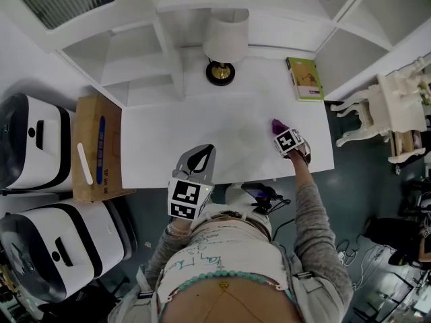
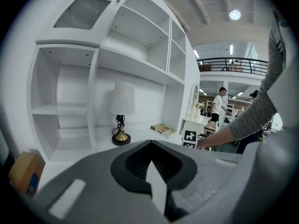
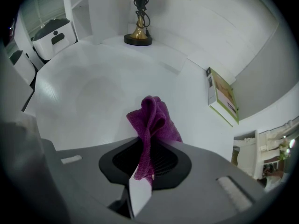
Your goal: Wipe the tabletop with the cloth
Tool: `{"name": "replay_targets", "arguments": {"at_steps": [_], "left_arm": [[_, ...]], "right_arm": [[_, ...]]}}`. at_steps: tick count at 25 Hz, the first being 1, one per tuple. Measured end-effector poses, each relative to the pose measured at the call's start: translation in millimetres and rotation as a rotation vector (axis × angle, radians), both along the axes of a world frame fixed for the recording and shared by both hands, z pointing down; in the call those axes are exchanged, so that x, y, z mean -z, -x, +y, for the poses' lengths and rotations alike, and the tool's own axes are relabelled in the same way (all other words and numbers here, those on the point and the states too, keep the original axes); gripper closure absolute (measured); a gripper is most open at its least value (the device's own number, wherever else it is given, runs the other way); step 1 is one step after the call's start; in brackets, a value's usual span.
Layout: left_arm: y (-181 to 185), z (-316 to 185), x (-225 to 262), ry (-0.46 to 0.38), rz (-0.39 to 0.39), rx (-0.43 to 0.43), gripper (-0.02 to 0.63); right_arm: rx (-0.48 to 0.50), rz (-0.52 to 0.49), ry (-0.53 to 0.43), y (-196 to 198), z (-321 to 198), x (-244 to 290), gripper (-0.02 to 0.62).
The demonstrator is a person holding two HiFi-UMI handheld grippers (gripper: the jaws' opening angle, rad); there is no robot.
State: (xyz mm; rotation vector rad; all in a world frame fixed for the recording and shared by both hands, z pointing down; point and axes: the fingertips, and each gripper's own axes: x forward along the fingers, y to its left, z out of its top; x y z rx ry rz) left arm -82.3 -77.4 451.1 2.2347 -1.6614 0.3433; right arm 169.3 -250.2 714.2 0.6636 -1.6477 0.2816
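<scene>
A purple cloth (image 3: 153, 125) is pinched between the jaws of my right gripper (image 3: 147, 164), bunched up and resting on the white tabletop (image 3: 88, 92). In the head view the cloth (image 1: 279, 126) pokes out beyond the right gripper (image 1: 288, 140) near the table's right front corner. My left gripper (image 1: 195, 169) hovers at the front edge of the tabletop (image 1: 202, 130), jaws together with nothing between them; in its own view the left gripper (image 2: 154, 171) points at the shelves.
A lamp (image 1: 223, 46) with a black and gold base stands at the table's back. A green book (image 1: 304, 79) lies at the back right. A cardboard box (image 1: 95, 147) sits left of the table, white machines (image 1: 34, 150) beyond it. A white ornate chair (image 1: 384, 113) stands right.
</scene>
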Motion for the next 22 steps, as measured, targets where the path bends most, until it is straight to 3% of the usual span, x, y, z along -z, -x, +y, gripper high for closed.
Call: {"name": "replay_targets", "arguments": {"at_steps": [6, 10, 22], "left_arm": [[10, 12, -2, 0.001, 0.004, 0.011, 0.606], [20, 20, -1, -0.002, 0.003, 0.022, 0.605], [43, 41, 0, -0.005, 0.007, 0.037, 0.604]], "right_arm": [[0.017, 0.040, -0.010, 12, 8, 5, 0.518], [0.044, -0.003, 0.008, 33, 16, 0, 0.518], [0.090, 0.008, 0.017, 70, 36, 1, 0.518]]}}
